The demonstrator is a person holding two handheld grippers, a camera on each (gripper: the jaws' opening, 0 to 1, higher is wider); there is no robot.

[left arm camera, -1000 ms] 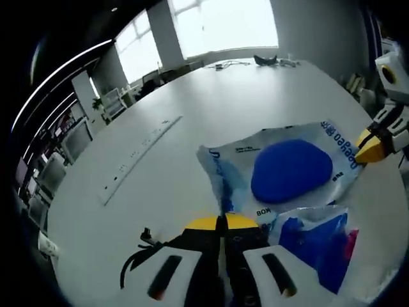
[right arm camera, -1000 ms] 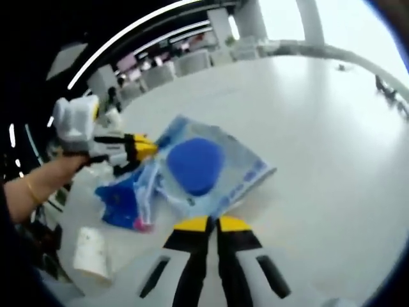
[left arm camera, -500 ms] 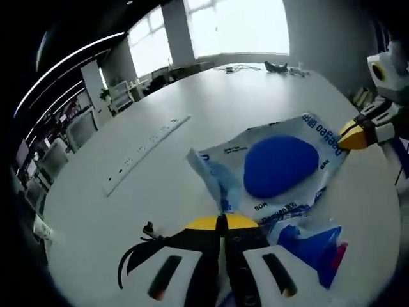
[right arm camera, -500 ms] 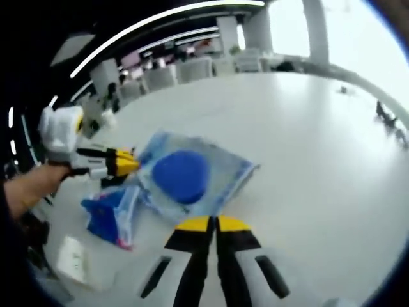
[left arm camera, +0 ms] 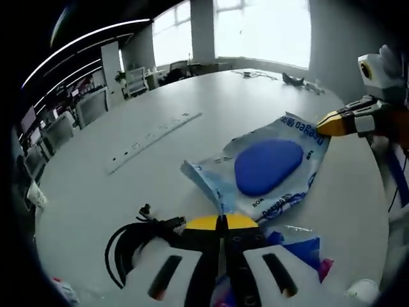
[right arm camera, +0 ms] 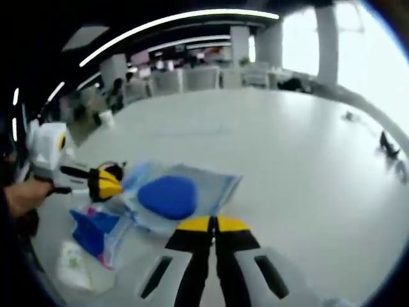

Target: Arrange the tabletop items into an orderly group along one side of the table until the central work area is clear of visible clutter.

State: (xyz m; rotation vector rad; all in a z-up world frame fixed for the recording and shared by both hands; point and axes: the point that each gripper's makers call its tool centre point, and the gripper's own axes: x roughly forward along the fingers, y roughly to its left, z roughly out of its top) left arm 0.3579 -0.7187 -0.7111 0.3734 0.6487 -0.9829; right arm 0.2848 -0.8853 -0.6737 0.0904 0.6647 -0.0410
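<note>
Your left tongs [left arm camera: 222, 222] were pressed together on the near corner of one clear plastic bag [left arm camera: 271, 167] printed with blue lettering and holding one blue oval pad [left arm camera: 268, 165]. The bag lay stretched across the white table [left arm camera: 211, 102], and its far corner ended at your right tongs [left arm camera: 332, 123] in the left gripper view.

In the right gripper view your right tongs [right arm camera: 213, 224] stood with their yellow tips together, at the edge of the same bag [right arm camera: 185, 192]; whether they pinched the plastic I cannot tell. Across the bag your left tongs [right arm camera: 108, 183] met its opposite corner, with your hand [right arm camera: 25, 195] behind them.

A second bag, with blue and pink contents [left arm camera: 307, 256], lay just beside your left tongs, close under the first one. One coiled black cable [left arm camera: 131, 240] sat on the table on the other side of those tongs. One long white power strip [left arm camera: 153, 134] lay flat further out, well apart from the bags. A small clear packet [right arm camera: 73, 265] rested near the blue and pink bag [right arm camera: 96, 231] in the right gripper view. Office chairs [left arm camera: 137, 80] stood beyond the table's far edge.
</note>
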